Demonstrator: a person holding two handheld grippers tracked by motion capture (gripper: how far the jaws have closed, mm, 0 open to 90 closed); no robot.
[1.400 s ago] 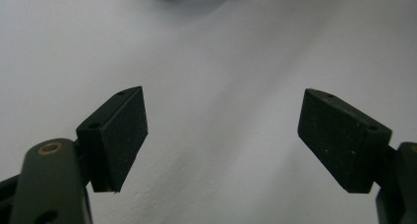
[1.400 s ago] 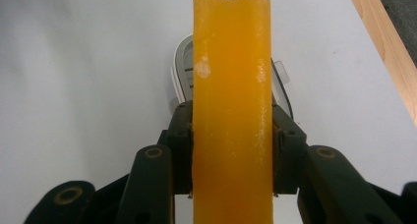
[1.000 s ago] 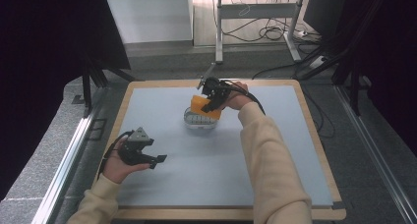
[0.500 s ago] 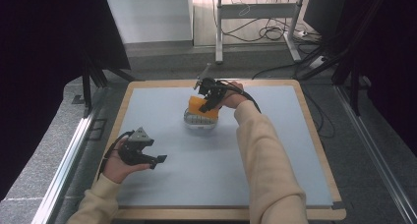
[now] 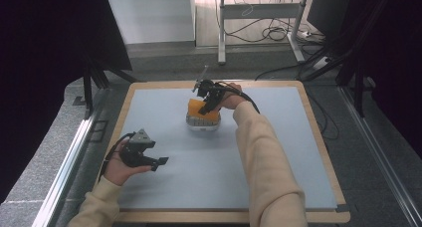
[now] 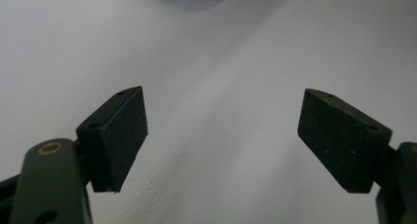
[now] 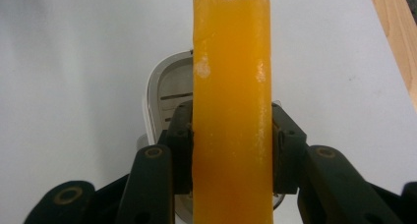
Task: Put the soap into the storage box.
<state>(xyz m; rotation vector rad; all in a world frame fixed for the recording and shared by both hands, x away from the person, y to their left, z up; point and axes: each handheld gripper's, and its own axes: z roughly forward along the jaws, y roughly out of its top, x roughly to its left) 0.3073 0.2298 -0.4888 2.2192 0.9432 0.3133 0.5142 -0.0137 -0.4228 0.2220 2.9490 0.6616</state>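
Right gripper (image 5: 208, 101): at the far middle of the table, clenched on an orange block (image 7: 231, 111); in the right gripper view both jaws press the block's two sides.
Orange block: held upright just above a white slotted object (image 5: 202, 122); whether they touch cannot be told.
White slotted object: lies on the pale blue mat (image 5: 278, 137), far centre.
Left gripper (image 5: 158, 163): near the mat's near-left corner, jaws spread wide and holding nothing, well apart from the block.
Table rim (image 5: 318, 122): wooden, framing the mat.
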